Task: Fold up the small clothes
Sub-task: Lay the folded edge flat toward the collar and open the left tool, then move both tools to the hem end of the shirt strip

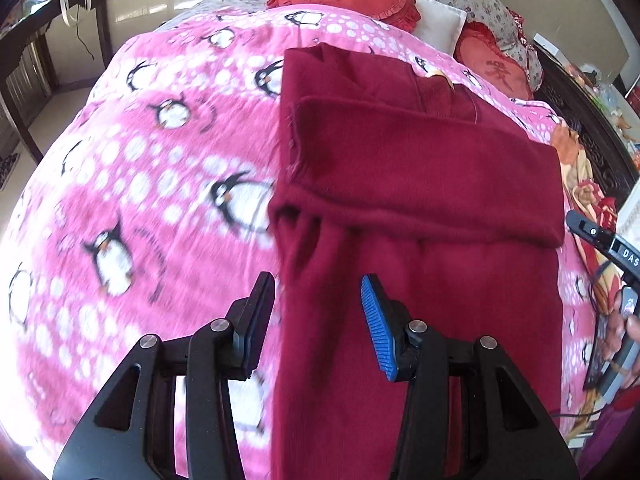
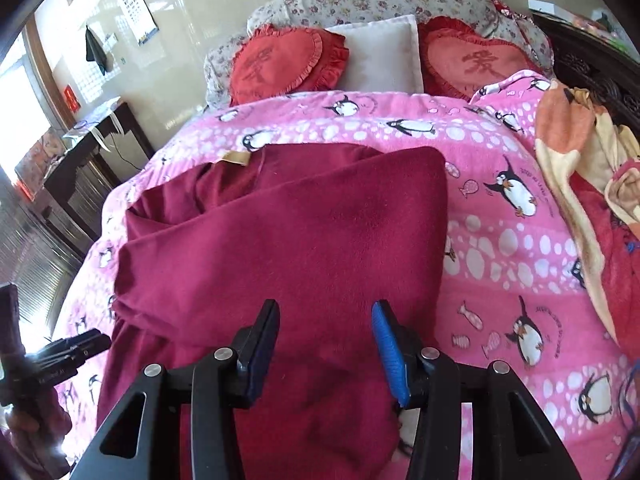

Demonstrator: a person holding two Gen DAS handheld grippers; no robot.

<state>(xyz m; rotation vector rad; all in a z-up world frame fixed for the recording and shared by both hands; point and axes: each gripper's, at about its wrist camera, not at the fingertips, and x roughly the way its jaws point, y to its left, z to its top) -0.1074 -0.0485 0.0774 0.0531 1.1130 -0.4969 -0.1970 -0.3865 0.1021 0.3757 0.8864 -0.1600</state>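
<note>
now lies lengthwise on the pink blanket (image 2: 500, 128), the partly folded red sweater (image 2: 288, 232), near hem under both parted, empty grippers, left (image 1: 318, 300) at its left edge, right (image 2: 325, 326) over its middle.

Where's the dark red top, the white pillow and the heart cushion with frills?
dark red top (image 2: 304, 240), right wrist view, on its folded-over upper layer.
white pillow (image 2: 380, 56), right wrist view, on its middle.
heart cushion (image 2: 276, 62), right wrist view, on its face.
</note>
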